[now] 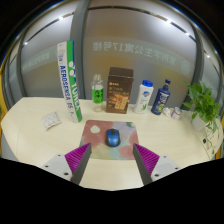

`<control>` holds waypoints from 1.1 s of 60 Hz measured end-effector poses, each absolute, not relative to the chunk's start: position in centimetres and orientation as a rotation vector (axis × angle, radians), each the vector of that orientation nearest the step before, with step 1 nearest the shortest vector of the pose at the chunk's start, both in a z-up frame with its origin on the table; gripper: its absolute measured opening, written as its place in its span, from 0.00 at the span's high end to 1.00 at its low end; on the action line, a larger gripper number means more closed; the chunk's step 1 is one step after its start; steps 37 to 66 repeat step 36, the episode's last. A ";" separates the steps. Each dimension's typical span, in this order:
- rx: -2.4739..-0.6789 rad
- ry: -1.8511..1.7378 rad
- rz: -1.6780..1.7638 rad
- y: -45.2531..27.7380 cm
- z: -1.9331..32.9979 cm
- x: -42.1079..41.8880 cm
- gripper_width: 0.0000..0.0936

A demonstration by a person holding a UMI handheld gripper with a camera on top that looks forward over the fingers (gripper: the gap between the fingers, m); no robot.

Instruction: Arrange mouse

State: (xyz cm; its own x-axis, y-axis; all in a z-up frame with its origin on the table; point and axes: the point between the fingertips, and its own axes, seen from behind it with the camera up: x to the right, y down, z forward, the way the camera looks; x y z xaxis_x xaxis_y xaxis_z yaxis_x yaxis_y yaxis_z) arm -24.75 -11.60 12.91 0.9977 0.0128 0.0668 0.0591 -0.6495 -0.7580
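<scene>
Pale cream table (40, 105), gripper (112, 158) spread wide and holding nothing, mouse (112, 137) on mousepad (97, 131) dead ahead at 12 o'clock, bottles (147, 96) and brown box (120, 89) lined up beyond, plant (204, 103) around 2, frosted glass wall (120, 45) behind.

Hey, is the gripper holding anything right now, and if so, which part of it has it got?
Nothing is held. The gripper is open, its fingers apart and empty. The mouse lies on the mouse pad just ahead of them, untouched.

Mouse (112, 137) sits on the mat (97, 130), just ahead of the open fingers (78, 157). Behind it stands a box (120, 90), bottle (98, 91) and tube (71, 80) to its left, two bottles (146, 97) right, then a plant (204, 103).
</scene>
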 end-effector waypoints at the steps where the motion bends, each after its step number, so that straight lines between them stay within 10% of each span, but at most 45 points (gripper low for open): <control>1: -2.275 -0.044 -0.071 -12.0 13.3 -24.8 0.09; 66: -2.268 -0.001 -0.125 -19.4 16.7 -25.4 0.09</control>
